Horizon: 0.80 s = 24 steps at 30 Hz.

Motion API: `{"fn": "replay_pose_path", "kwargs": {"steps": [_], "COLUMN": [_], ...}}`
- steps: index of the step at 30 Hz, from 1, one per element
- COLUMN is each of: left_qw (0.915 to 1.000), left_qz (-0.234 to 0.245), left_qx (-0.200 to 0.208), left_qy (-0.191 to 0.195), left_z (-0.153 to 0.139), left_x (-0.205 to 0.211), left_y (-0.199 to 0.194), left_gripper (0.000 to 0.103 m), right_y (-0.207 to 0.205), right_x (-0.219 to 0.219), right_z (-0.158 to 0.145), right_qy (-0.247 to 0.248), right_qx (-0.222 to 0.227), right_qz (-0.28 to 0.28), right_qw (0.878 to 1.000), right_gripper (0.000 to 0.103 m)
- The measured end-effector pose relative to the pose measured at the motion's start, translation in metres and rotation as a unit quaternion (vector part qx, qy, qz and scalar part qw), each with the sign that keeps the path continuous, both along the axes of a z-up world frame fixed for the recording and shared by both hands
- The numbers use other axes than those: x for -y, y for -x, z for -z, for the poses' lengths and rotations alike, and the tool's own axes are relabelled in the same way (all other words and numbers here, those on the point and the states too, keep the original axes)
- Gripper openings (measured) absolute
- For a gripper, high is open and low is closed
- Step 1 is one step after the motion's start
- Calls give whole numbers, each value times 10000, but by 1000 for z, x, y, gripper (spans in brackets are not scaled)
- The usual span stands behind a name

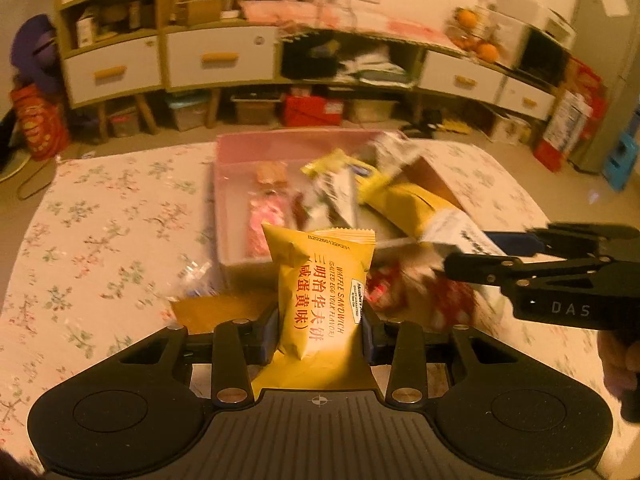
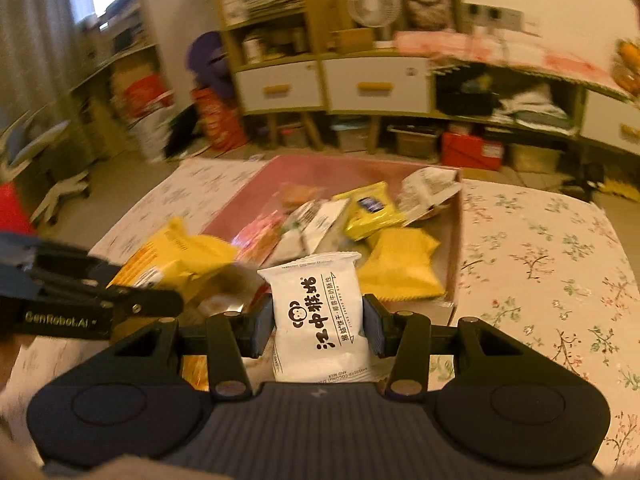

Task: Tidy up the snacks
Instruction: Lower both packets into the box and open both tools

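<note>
The left gripper [image 1: 320,336] is clamped on a yellow waffle packet [image 1: 320,292], which stands upright between its jaws above the flowered tablecloth [image 1: 100,220]. The right gripper [image 2: 318,328] pinches a white biscuit packet [image 2: 320,316] the same way. Each packet is held in front of the near edge of a pink box [image 2: 344,172]. Inside the box lie more snacks in a loose heap, among them a yellow pouch [image 2: 400,264]. Behind the table stands a cabinet with white drawers [image 1: 220,60].
</note>
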<state>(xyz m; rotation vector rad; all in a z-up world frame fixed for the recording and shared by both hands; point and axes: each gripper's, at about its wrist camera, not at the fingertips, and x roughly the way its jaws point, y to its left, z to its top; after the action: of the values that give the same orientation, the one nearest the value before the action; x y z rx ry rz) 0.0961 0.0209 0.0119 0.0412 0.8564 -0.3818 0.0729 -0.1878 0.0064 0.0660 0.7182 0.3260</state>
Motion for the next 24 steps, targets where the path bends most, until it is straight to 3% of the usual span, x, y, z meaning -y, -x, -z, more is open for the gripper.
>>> {"fn": "replay_pose_path", "kwargs": {"steps": [12,24], "left_qw": [9993,9985], "left_qz": [-308,-350], "left_qx": [190,316], "left_qy": [-83,-265], "left_z": [-8,13], "left_x": [8,24], "left_y": [-71,-119], "left_gripper": [37,37], "right_y": [-36,-48], "right_x": [-1,0], "right_z": [4,12], "right_qy": [-614,-1125], "right_qx": [3,-155], "right_qz": [755,1243], "right_qw": [9953,9857], "right_gripper": [43,43]}}
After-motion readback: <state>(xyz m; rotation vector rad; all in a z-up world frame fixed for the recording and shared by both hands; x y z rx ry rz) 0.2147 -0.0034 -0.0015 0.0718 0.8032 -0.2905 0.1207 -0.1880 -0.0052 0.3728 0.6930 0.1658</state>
